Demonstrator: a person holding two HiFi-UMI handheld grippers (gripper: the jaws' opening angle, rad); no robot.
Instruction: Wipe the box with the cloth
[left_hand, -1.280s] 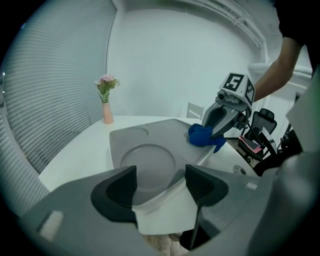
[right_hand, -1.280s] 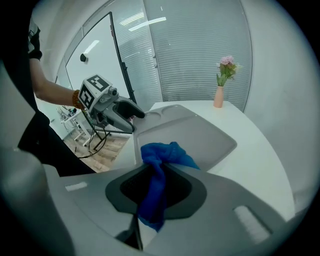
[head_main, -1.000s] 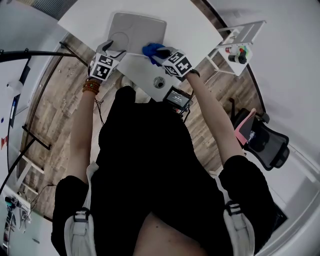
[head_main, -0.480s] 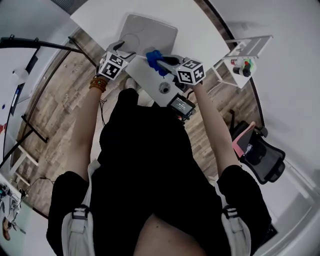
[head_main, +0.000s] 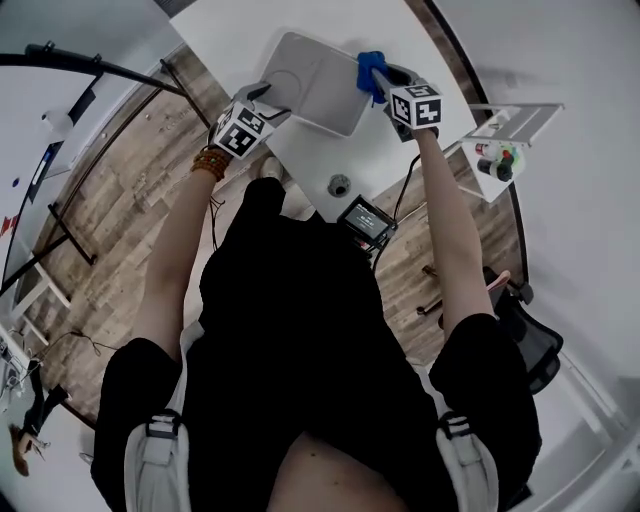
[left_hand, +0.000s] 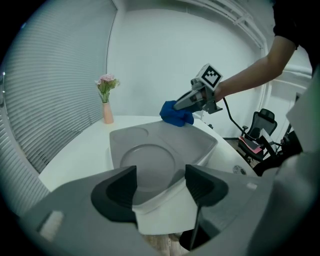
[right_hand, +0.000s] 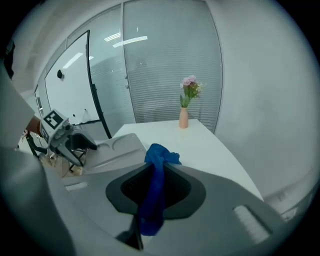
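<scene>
The right gripper, jaws clamped on the cloth, has swept along the box from 5 o'clock to 2 o'clock; the left gripper pinches the 7 o'clock corner between its jaws; wiping is under way.

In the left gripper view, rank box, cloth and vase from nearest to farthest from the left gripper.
1. Box, between the jaws of the left gripper.
2. Cloth, at the box's far right edge.
3. Vase, far back, on the left.
</scene>
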